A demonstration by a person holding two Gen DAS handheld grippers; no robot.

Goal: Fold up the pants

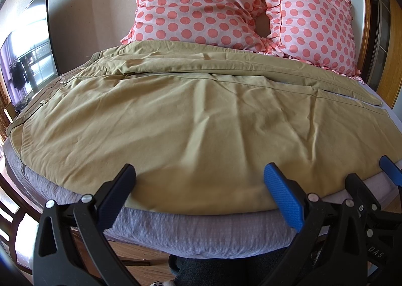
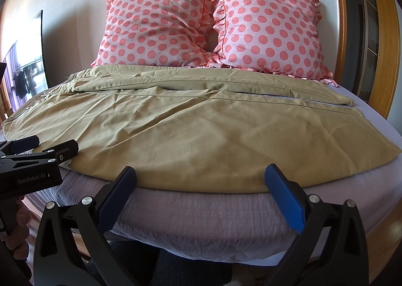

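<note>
Khaki pants (image 1: 191, 115) lie spread flat across the bed, waistband at the left, leg ends at the right; they also show in the right wrist view (image 2: 201, 130). One leg lies nearer me, the other behind it toward the pillows. My left gripper (image 1: 198, 175) is open and empty, its fingers just over the near edge of the pants. My right gripper (image 2: 199, 175) is open and empty at the same near edge, further right. The left gripper also shows at the left of the right wrist view (image 2: 45, 146), and the right gripper at the right of the left wrist view (image 1: 371, 173).
The bed has a grey-lilac cover (image 2: 201, 213). Two pink polka-dot pillows (image 2: 155, 27) (image 2: 268, 27) lean on the wall behind the pants. A dark screen (image 1: 27, 49) stands at the left. A wooden frame (image 2: 384, 42) is at the right. Wooden floor shows below the bed edge.
</note>
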